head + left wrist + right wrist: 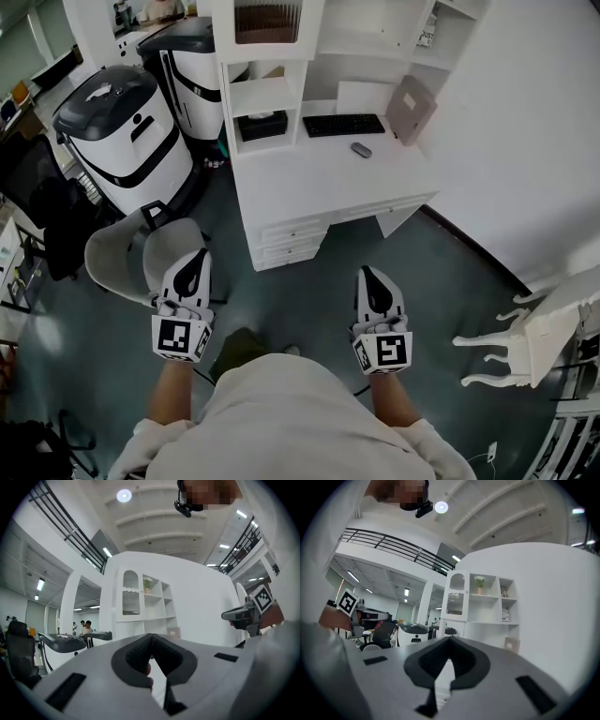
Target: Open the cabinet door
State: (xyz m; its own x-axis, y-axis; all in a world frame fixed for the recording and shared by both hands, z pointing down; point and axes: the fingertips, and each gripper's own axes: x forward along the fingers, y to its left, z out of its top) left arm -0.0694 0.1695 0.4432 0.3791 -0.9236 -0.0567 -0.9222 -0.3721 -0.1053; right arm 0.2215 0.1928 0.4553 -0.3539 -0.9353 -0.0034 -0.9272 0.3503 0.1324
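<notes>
- Your left gripper (198, 258) sits lower left of centre, jaws pressed together on nothing;
- your right gripper (367, 274), lower right, is likewise closed and empty;
- the cabinet door (267, 21) (ribbed panel) is at top centre above the desk (319, 178), well apart from both.

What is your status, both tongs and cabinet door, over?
Left tongs shut, right tongs shut, both empty. Cabinet door closed, untouched. Desk stands between, grey chair at left.
</notes>
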